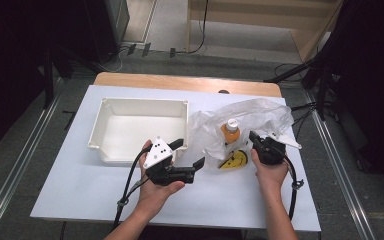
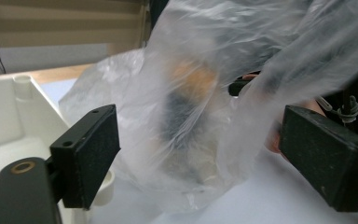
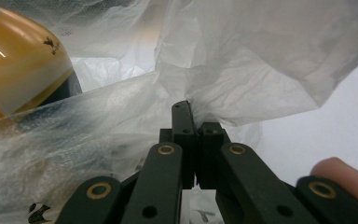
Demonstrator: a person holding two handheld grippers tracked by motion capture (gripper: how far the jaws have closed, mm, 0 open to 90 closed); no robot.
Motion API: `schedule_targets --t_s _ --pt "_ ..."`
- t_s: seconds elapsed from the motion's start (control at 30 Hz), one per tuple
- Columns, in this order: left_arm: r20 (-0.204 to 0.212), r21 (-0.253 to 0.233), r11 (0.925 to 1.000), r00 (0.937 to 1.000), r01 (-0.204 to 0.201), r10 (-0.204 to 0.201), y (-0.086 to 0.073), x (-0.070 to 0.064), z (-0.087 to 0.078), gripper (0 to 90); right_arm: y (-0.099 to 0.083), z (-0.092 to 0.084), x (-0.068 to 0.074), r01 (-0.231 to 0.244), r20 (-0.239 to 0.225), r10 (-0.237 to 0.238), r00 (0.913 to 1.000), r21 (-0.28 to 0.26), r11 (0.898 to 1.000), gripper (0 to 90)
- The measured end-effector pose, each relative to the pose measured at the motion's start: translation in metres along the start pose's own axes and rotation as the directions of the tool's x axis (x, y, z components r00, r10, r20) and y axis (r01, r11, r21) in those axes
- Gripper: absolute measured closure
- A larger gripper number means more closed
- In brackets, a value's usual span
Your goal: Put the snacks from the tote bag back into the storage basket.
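A clear plastic bag (image 1: 250, 117) lies crumpled on the white table, right of centre. Inside it stand an orange bottle (image 1: 230, 132) with a white cap and a yellow smiley-face item (image 1: 234, 160). My right gripper (image 1: 254, 137) is shut on the bag's edge; in the right gripper view the jaws pinch a fold of the bag (image 3: 242, 84) beside the bottle (image 3: 18, 65). My left gripper (image 1: 190, 152) stands open just left of the bag, its fingers (image 2: 91, 154) apart with the bag (image 2: 205, 107) between and beyond them, untouched.
A white rectangular bin (image 1: 140, 107) sits on the table (image 1: 80, 185) at the left, empty, close to my left gripper; its wall (image 2: 9, 112) shows in the left gripper view. Cables trail from both grippers toward the near edge. A wooden strip borders the far side.
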State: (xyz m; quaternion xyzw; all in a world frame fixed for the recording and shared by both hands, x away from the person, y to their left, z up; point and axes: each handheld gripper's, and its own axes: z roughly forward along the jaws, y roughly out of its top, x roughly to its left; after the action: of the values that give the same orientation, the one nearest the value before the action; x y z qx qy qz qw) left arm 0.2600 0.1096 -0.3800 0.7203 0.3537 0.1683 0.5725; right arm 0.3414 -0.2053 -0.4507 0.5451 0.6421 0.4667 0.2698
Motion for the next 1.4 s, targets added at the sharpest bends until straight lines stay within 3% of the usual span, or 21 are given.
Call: schedule_targets --t_s 0.1,0.2,0.33,0.43,0.53,0.57,0.63,0.7,0.8,0.9,1.0,1.23,1.4 --pt "-0.017 -0.008 0.9998 0.9997 -0.017 0.017 0.01 -0.007 -0.001 8.7 0.0 -0.001 0.001 0.004 0.001 -0.004 1.0 -0.006 1.0 90.0" --pt "-0.003 -0.034 0.9988 0.9993 -0.036 0.036 0.019 -0.014 -0.001 8.3 0.0 -0.001 0.002 0.011 -0.001 -0.011 0.9999 -0.006 1.0 90.0" --pt "-0.011 -0.034 0.9967 0.9973 -0.073 0.073 0.025 -0.019 0.007 6.5 0.0 -0.002 0.003 0.02 -0.001 -0.02 0.9998 -0.008 1.0 90.0" --pt "-0.014 -0.005 0.9972 0.9971 -0.074 0.074 0.028 -0.008 0.02 6.0 0.0 -0.003 0.004 0.026 -0.008 -0.026 0.9996 -0.012 1.0 90.0" --pt "0.024 0.038 0.9982 0.9987 -0.046 0.045 0.027 0.011 0.036 8.3 0.0 -0.003 0.004 0.029 -0.013 -0.03 0.9995 -0.016 0.999 90.0" --pt "0.018 0.05 0.9974 0.9986 -0.051 0.05 0.025 0.016 0.04 10.7 0.0 -0.004 0.005 0.031 -0.014 -0.031 0.9994 -0.016 0.999 90.0" --pt "0.009 0.068 0.9958 0.9981 -0.061 0.061 0.022 0.021 0.047 24.0 0.0 -0.005 0.004 0.035 -0.015 -0.035 0.9993 -0.018 0.999 90.0" --pt "-0.018 0.074 0.9949 0.9974 -0.068 0.069 0.021 0.023 0.052 49.7 0.0 -0.006 0.005 0.028 -0.019 -0.029 0.9994 -0.015 0.999 90.0" --pt "-0.033 0.079 0.9964 0.9989 -0.031 0.033 0.019 0.027 0.057 79.4 0.001 -0.008 0.004 0.031 -0.023 -0.031 0.9993 -0.023 0.999 89.6" --pt "-0.045 0.103 0.9946 0.999 0.001 0.004 0.016 0.031 0.064 90.0 0.003 -0.013 0.003 0.028 -0.05 -0.031 0.9983 -0.044 0.999 80.5" --pt "-0.059 0.142 0.9899 0.9983 0.005 0.003 0.011 0.031 0.072 90.0 0.009 -0.021 0.004 0.054 -0.056 -0.058 0.9968 -0.076 0.996 68.9" --pt "-0.071 0.23 0.973 0.9975 0.01 0.006 -0.002 0.029 0.087 90.0 0.024 -0.043 -0.002 0.007 0.006 -0.006 1.0 -0.189 0.982 38.3" --pt "-0.074 0.249 0.9685 0.9971 0.004 0.015 -0.009 0.027 0.089 90.0 0.039 -0.06 -0.001 0.023 0.0 -0.023 0.9997 -0.259 0.966 28.9"
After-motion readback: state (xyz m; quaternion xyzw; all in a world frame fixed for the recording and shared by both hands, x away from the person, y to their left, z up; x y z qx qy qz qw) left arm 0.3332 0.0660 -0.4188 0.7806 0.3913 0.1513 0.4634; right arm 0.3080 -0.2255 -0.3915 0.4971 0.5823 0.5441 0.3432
